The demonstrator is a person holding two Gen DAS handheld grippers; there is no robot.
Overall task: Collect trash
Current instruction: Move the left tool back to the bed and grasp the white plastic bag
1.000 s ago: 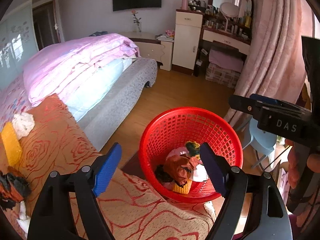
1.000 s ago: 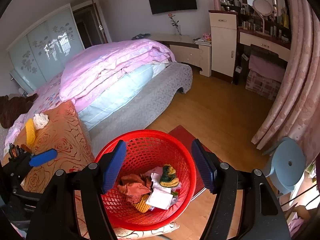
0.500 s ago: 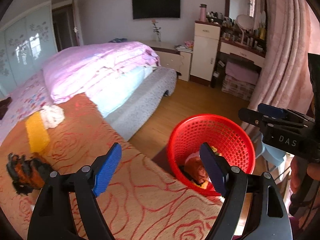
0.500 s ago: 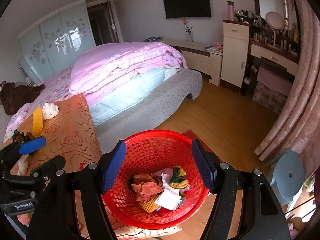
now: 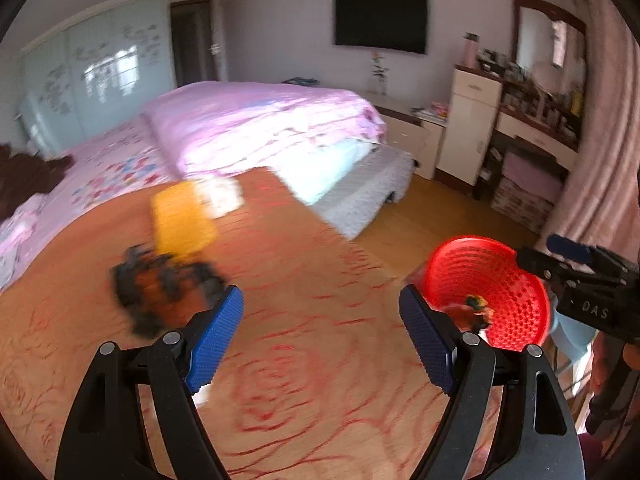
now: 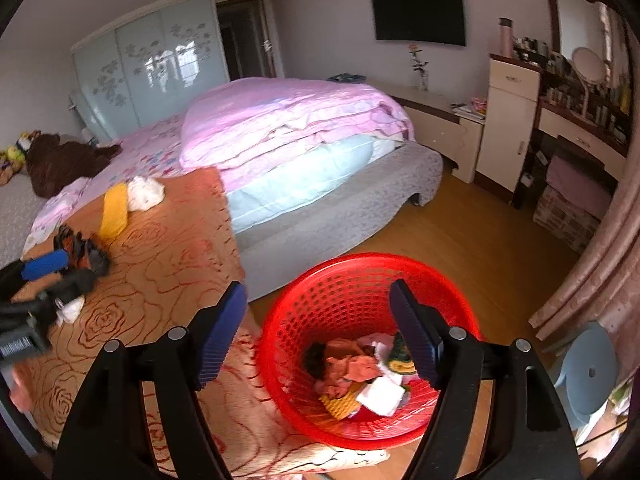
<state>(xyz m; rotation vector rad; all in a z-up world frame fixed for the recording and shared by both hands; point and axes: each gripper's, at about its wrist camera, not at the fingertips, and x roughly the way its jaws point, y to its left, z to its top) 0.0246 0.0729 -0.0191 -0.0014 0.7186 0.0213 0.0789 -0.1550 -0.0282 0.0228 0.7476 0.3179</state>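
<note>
A red mesh basket with several trash pieces stands on the floor beside the bed; it also shows in the left wrist view. On the orange rose-patterned blanket lie a black-and-orange crumpled wrapper, a yellow packet and a white crumpled tissue. My left gripper is open and empty above the blanket, just right of the wrapper. My right gripper is open and empty above the basket's left rim.
A pink quilt covers the bed. A brown plush toy lies at the far left. A dresser and pink curtain stand at the right, a blue stool near the basket. A small white scrap lies on the blanket.
My left gripper has swung left from over the basket to over the blanket, toward the wrapper. The right gripper has shifted slightly left and stays over the basket.
</note>
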